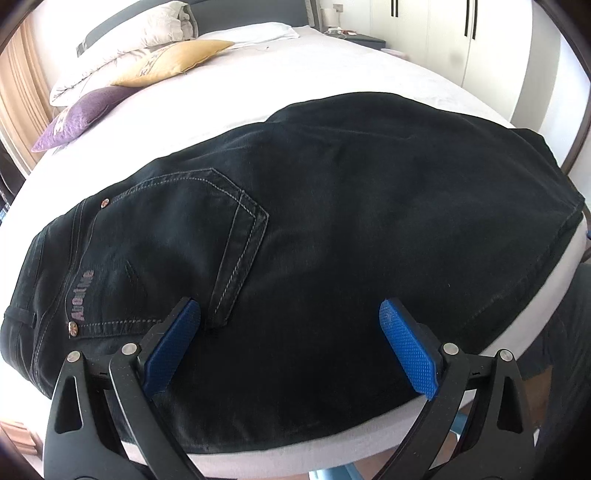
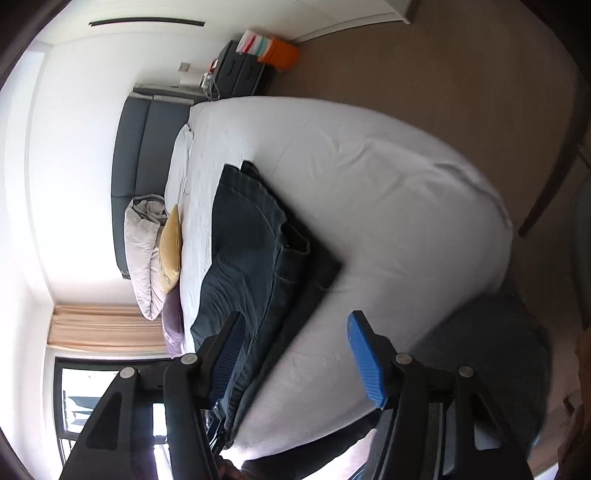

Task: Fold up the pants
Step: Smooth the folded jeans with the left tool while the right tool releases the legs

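Black jeans (image 1: 314, 236) lie folded lengthwise on the white bed (image 1: 332, 66), back pocket and waistband at the left, leg ends at the right. My left gripper (image 1: 290, 314) is open and empty, hovering just above the jeans near the bed's front edge. In the right wrist view the jeans (image 2: 255, 258) show from the leg end, one leg stacked on the other. My right gripper (image 2: 295, 328) is open and empty, tilted sideways, with its fingers either side of the jeans' near edge.
A purple cushion (image 1: 77, 118), a yellow cushion (image 1: 173, 62) and a rolled duvet (image 1: 140, 29) lie at the head of the bed. A dark nightstand (image 2: 240, 74) and an orange bin (image 2: 279, 55) stand on the floor beyond. A grey rug (image 2: 491, 350) lies beside the bed.
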Demonstrator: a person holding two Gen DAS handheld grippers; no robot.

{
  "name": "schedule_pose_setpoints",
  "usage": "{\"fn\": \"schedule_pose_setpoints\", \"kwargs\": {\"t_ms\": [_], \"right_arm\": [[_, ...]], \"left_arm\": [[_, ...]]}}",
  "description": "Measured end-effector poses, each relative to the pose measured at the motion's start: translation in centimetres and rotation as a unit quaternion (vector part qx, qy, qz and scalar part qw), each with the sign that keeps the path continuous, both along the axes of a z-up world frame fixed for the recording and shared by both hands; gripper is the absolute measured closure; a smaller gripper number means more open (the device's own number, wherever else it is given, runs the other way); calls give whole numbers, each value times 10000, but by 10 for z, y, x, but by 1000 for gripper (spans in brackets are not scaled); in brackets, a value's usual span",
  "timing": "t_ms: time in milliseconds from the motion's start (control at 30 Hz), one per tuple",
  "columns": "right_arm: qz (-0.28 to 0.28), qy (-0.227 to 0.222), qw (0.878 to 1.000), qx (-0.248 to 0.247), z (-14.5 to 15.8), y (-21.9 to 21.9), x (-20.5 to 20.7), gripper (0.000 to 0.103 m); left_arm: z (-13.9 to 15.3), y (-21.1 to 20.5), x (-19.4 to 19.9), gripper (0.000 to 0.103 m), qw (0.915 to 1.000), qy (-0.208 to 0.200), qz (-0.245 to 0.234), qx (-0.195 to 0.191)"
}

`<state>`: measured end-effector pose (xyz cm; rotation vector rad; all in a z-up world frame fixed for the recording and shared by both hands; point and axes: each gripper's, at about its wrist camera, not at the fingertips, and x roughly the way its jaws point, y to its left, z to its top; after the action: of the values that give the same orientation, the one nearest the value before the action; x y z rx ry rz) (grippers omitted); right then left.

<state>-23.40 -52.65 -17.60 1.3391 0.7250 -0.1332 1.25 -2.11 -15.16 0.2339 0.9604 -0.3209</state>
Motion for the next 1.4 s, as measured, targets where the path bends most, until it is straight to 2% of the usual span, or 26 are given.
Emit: {"fn": "schedule_pose_setpoints", "kwargs": {"t_ms": [67, 133, 333, 533, 867, 933, 1000, 1067, 1233, 1400], "right_arm": [[-123, 94, 9998, 135, -13, -5, 9, 41], [-199, -43, 9995, 226, -21, -7, 11, 38], [-237, -378, 9986, 297, -17, -9, 21, 36], [-528, -722, 9946, 525, -23, -6, 36, 36], [-812, -936, 9912, 471, -20, -1, 66, 37], [-888, -981, 9906, 345, -17, -3, 71, 46], [-896, -886, 9916, 283, -19, -2, 76, 82], [-986, -737, 9918, 345, -28, -1, 76, 96], [-1148, -728, 9906, 169, -24, 1, 75, 98], [-1212, -468, 9912, -244, -6, 7, 80, 98]], "left_arm": [[-2, 3, -5, 3, 10000, 7, 9, -9], [-5, 7, -4, 3, 10000, 7, 40, -28], [-3, 3, -9, 3, 10000, 11, 54, -31], [-2, 4, -5, 4, 10000, 15, 58, -59], [-2, 4, -1, 3, 9999, -3, 90, -94], [-1, 4, -1, 3, 9999, 1, 95, -103], [-1, 4, -1, 3, 9999, 1, 101, -106], [-1, 4, -1, 3, 9999, 0, 105, -113], [5, 7, 0, 4, 9994, 48, 204, -267], [26, 18, -2, 4, 9953, 66, 372, -894]]}}
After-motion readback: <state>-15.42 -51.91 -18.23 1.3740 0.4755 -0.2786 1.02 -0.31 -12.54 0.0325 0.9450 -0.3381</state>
